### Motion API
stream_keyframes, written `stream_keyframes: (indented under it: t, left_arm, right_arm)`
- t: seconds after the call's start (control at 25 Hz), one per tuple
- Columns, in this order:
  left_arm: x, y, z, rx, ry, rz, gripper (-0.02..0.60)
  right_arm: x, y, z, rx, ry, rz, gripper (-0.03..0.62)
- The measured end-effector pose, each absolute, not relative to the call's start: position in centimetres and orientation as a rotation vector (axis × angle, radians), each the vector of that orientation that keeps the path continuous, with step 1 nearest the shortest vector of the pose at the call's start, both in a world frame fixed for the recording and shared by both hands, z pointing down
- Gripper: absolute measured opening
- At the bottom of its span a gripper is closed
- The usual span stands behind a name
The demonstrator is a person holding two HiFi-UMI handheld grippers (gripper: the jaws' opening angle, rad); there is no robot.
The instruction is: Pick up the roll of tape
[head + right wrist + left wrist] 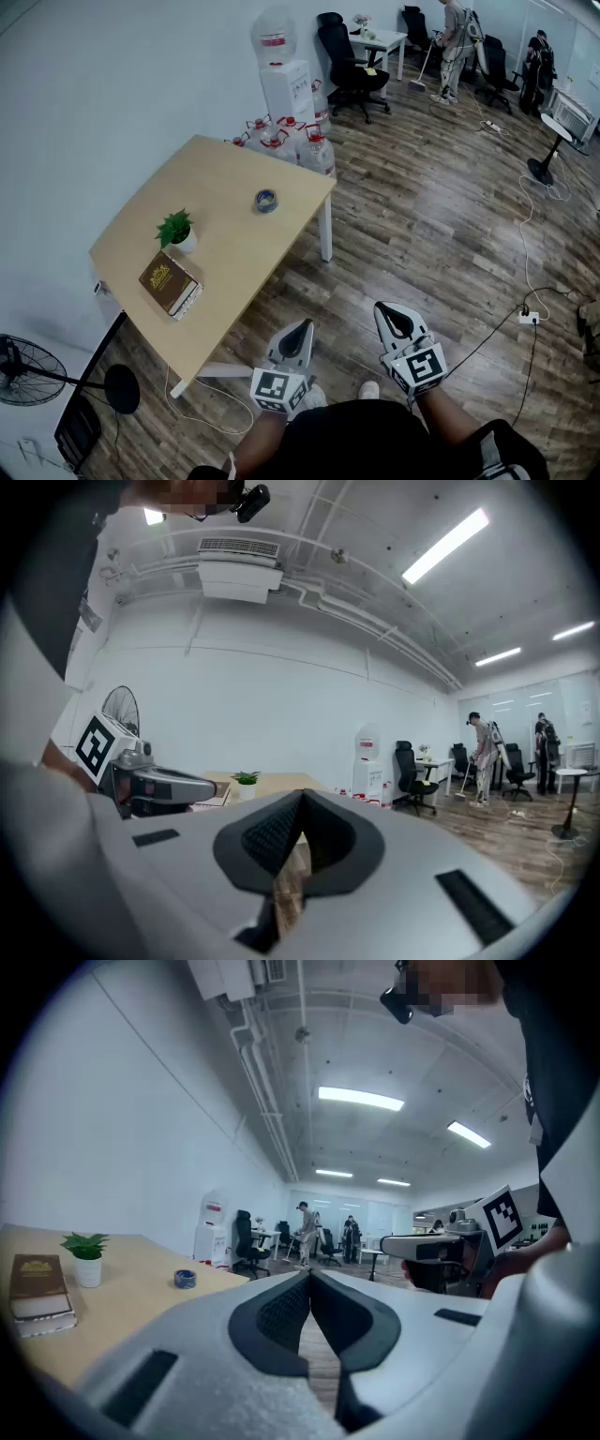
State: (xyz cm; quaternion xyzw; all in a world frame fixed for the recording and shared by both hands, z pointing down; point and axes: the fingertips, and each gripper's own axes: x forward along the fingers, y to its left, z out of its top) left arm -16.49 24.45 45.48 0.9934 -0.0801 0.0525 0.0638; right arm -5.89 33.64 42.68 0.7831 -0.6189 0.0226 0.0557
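Note:
A small blue roll of tape (266,201) lies flat on the light wooden table (225,272), near its far right corner; the left gripper view shows the roll of tape (186,1279) small and far off to the left. My left gripper (306,325) is held low over the wood floor, well short of the table, its jaws touching with nothing between them. My right gripper (380,307) hangs beside it to the right, also shut and empty. Both point roughly level, and each shows in the other's view.
On the table stand a small potted plant (176,230) and a brown book (170,284). A water dispenser (285,82) and several water jugs (286,136) are behind the table. A standing fan (28,371) is at left, cables (525,314) run along the floor at right, and people stand by office chairs (352,66) at the back.

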Motion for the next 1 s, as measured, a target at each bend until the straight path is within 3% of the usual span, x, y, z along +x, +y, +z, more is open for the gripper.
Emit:
stream_keyframes:
  t: [1.0]
  left_arm:
    - [-11.9,29.1,45.5,3.008,-0.372,0.143,0.002]
  right_arm:
    - [-0.5,37.3,40.4,2.388,-2.079,-0.039,-0.006]
